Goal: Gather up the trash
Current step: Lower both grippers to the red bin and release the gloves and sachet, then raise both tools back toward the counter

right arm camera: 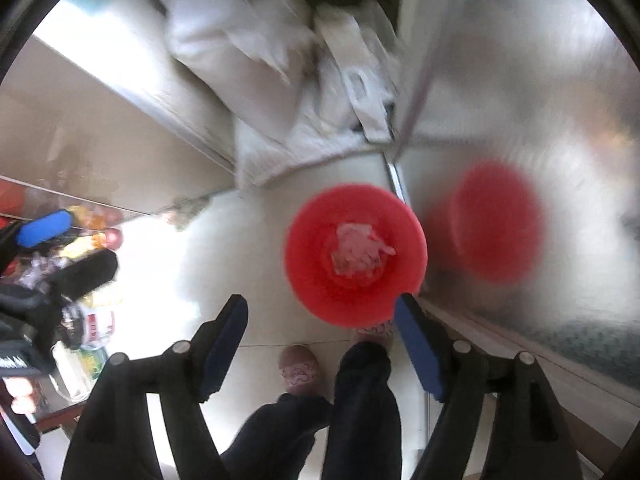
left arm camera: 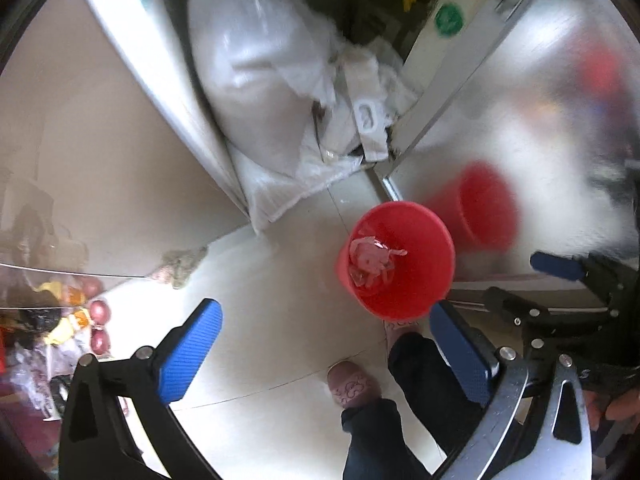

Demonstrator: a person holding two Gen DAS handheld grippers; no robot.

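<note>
Hanging spread and empty, both grippers' jaws point down over the red bin point(right arm camera: 354, 256) holding crumpled trash point(right arm camera: 360, 250).

No text can be read in either view. In the left wrist view, a round green sticker point(left arm camera: 448, 19) sits on a pale panel point(left arm camera: 460, 4) at about one o'clock, its mark too blurred to make out. In the right wrist view, a jar point(right arm camera: 98, 326) at about eight o'clock carries a red and white label, and a black strap point(right arm camera: 16, 360) at the left edge shows white letters; neither is legible.
</note>
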